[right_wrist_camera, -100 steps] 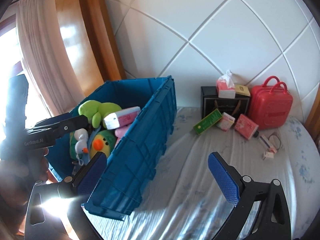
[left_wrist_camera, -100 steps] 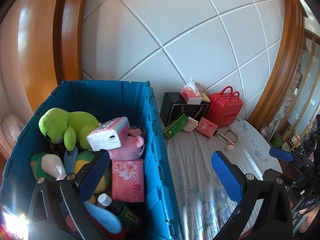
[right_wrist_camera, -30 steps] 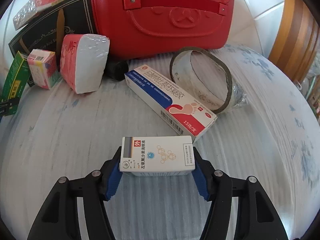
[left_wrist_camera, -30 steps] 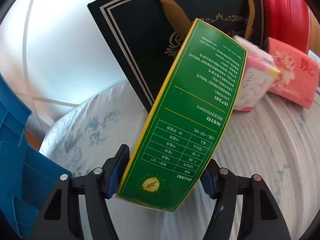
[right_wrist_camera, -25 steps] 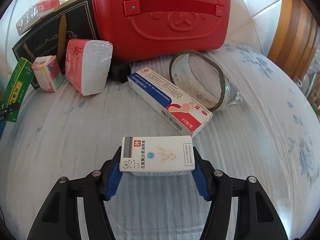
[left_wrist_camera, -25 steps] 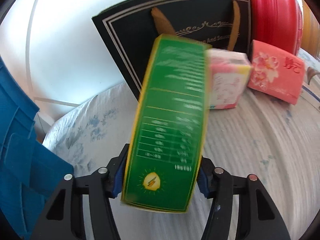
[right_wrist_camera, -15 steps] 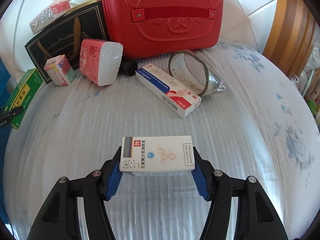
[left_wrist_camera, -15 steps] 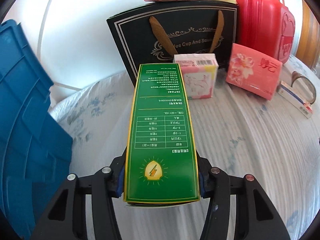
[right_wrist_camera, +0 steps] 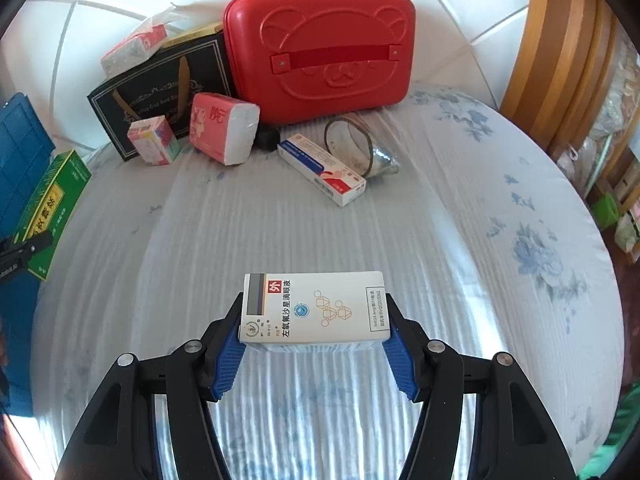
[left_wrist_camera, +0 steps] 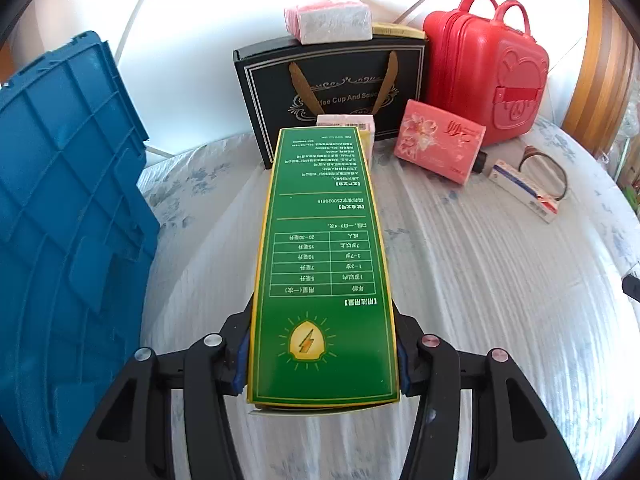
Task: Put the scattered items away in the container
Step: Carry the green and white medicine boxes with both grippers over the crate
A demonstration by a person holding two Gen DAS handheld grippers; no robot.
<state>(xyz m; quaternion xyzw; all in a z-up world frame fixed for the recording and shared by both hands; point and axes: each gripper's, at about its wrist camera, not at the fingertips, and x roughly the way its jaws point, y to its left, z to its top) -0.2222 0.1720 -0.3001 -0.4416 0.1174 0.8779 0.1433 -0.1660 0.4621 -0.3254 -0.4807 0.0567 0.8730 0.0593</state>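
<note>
Right, both tools loaded: left tool (left_wrist_camera: 322,364) pinches the green box (left_wrist_camera: 322,264), right tool (right_wrist_camera: 314,350) pinches the white box (right_wrist_camera: 314,308), both above the bed (right_wrist_camera: 460,240). Swing toward the blue crate (left_wrist_camera: 60,216) at 9 o'clock; clear its rim before letting go.

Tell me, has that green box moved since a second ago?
Yes. The green box, then leaning against the black gift bag, is now lifted clear, gripped by the left gripper.

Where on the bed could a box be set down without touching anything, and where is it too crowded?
Free: the wide stretch of bedspread in front of the clutter, between the blue crate and the bed's right edge. Crowded: the back, where the black gift bag, red case, pink tissue pack, long medicine box and tape roll cluster.
</note>
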